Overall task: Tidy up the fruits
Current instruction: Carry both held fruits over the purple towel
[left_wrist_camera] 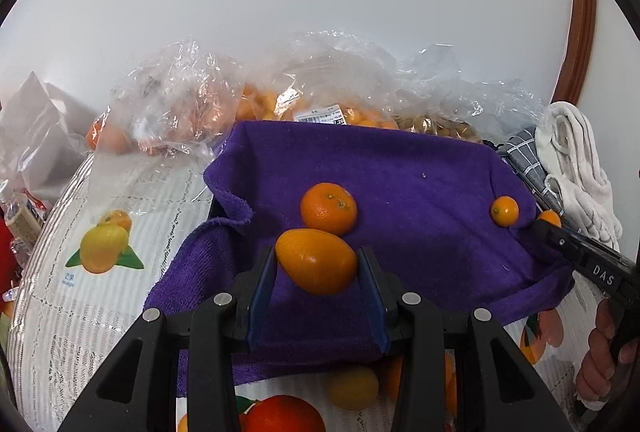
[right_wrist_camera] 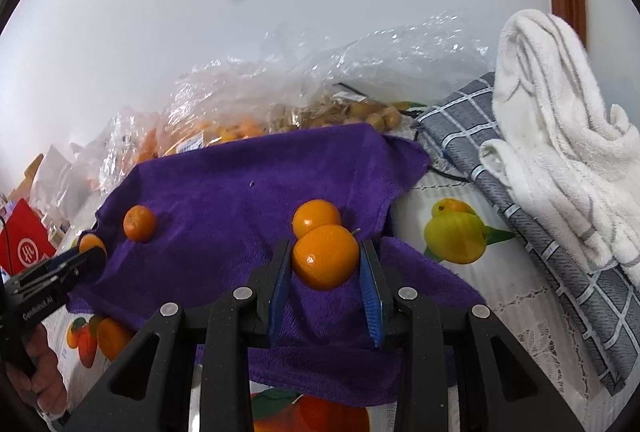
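A purple towel [left_wrist_camera: 420,168] [right_wrist_camera: 240,168] lies on the table. My left gripper [left_wrist_camera: 317,259] is shut on an oval orange kumquat [left_wrist_camera: 316,260] just above the towel's near part. A round mandarin [left_wrist_camera: 329,208] [right_wrist_camera: 139,223] rests on the towel right behind it. My right gripper [right_wrist_camera: 326,253] is shut on a rounder orange fruit [right_wrist_camera: 325,256], with a small kumquat [right_wrist_camera: 316,218] [left_wrist_camera: 505,210] on the towel just beyond. Each view shows the other gripper at the towel's side edge, holding its fruit [left_wrist_camera: 550,218] [right_wrist_camera: 92,244].
Clear plastic bags [left_wrist_camera: 320,100] [right_wrist_camera: 224,112] of orange and tan fruit stand behind the towel. A white towel [right_wrist_camera: 560,136] on a grey checked cloth [right_wrist_camera: 560,272] lies at the right. The tablecloth [left_wrist_camera: 104,248] has printed fruit. A red packet [right_wrist_camera: 24,244] is far left.
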Motion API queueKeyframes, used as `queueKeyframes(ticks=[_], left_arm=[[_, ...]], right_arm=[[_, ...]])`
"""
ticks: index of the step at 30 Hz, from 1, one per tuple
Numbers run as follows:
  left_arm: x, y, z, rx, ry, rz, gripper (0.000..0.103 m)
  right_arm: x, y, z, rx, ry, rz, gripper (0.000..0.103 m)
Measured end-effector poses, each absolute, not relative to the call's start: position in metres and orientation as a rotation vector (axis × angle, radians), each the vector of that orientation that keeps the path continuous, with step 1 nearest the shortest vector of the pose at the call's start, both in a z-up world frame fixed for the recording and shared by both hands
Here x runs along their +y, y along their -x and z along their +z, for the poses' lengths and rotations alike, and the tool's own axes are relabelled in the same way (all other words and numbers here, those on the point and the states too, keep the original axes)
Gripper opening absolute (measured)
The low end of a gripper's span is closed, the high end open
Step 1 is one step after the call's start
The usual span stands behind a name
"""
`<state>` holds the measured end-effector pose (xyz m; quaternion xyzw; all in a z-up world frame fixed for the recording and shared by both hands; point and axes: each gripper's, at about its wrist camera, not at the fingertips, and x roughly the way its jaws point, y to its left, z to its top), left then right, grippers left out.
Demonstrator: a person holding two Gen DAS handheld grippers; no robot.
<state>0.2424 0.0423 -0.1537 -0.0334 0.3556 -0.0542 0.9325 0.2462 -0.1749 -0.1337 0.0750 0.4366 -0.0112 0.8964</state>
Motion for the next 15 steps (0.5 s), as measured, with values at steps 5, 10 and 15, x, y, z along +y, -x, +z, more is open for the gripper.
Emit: queueKeyframes(ticks=[5,10,15], left_arm=[[0.0427,-0.2459,-0.1594,0.744,0.06,-0.096,0.039],[0.0458,-0.2495,-0.1624,0.762,0.073,-0.086,0.039],[0.0452,-0.2509,-0.1649,0.771,0.067,-0.081,0.039]], right_arm=[[-0.1701,-0.2467,-0.1386,0.921,-0.146,0.0,0.033],[-0.1677,-0.2457,-0.1404,0.934,-0.133,-0.003,0.033],[-0.1644,-0.2467,-0.1422,0.943,-0.109,-0.002,0.033]])
